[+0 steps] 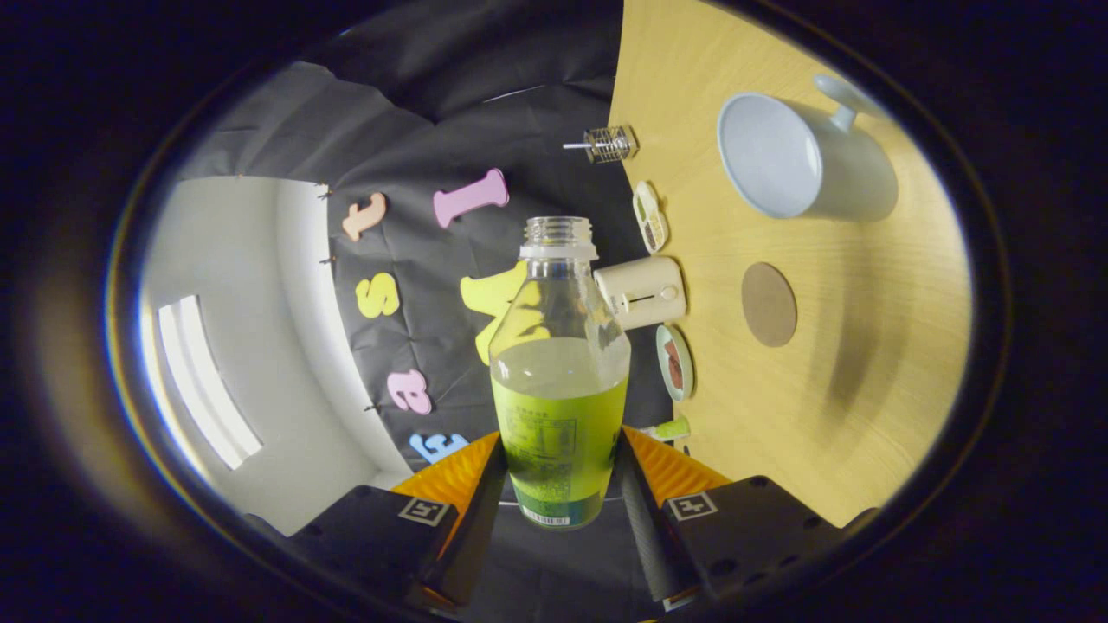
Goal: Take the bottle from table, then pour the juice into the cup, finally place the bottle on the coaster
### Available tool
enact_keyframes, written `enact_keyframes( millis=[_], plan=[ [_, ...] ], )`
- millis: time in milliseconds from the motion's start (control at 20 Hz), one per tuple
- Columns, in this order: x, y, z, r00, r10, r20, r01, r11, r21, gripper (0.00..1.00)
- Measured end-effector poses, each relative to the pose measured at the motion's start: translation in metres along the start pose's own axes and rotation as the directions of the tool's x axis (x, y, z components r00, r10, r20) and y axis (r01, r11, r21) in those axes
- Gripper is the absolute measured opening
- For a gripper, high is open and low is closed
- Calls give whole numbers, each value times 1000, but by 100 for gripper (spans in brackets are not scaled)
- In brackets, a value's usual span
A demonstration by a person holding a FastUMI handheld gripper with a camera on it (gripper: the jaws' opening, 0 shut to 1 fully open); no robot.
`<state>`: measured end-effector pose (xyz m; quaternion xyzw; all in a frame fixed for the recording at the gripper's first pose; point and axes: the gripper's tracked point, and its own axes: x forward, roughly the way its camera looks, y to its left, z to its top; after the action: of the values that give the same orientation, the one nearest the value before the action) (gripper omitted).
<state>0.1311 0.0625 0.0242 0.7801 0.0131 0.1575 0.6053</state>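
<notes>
Gripper (561,472) clamped on uncapped bottle (560,372), rolled sideways; tip mouth slowly over cup (801,160), beside coaster (769,304).

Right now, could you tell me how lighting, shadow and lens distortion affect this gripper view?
In the gripper view, fisheye bending curves the table edge; the bottle between the gripper fingers stays sharp, liquid glowing; the cup is evenly lit; a soft blurred shadow lies beside the coaster; a bright window glares behind.
</notes>
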Motion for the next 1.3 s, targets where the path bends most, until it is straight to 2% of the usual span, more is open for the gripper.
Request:
enact_keyframes(
  millis=[300, 1300],
  plan=[
    [3, 13, -2, 999, 42, 2, -42, 998, 46, 76],
    [15, 33, -2, 998, 59, 15, -61, 989, 133, 76]
  ],
)
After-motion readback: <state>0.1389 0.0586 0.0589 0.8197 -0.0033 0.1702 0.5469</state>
